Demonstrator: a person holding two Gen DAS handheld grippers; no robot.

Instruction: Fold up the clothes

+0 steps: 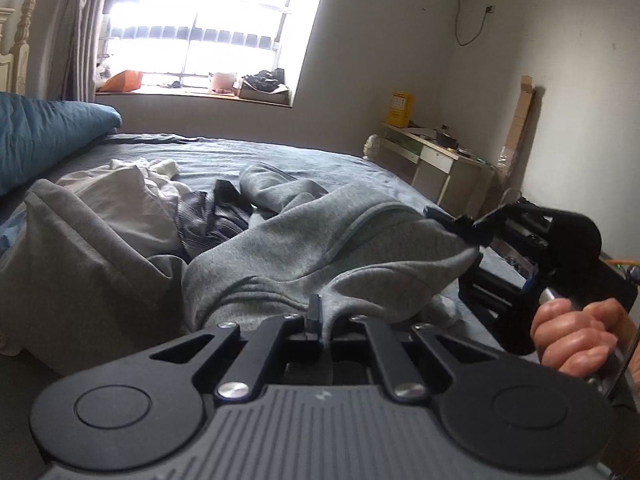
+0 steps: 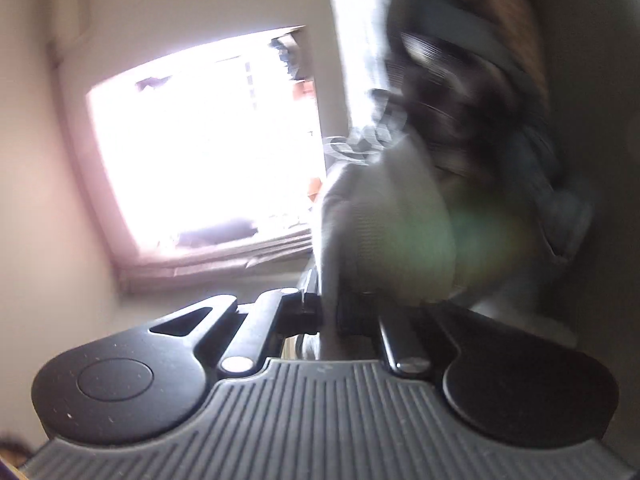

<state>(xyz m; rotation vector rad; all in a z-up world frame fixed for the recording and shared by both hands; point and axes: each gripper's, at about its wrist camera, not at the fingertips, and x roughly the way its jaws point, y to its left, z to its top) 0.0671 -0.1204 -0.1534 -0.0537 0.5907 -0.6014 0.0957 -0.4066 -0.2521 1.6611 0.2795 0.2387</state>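
Across the bed, both the left gripper and the right gripper pinched the soft, floppy grey sweatshirt by its edge.

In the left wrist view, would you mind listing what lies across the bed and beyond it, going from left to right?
Teal pillow → white garment → dark striped garment → grey sweatshirt → right gripper, shut on the sweatshirt → white desk.
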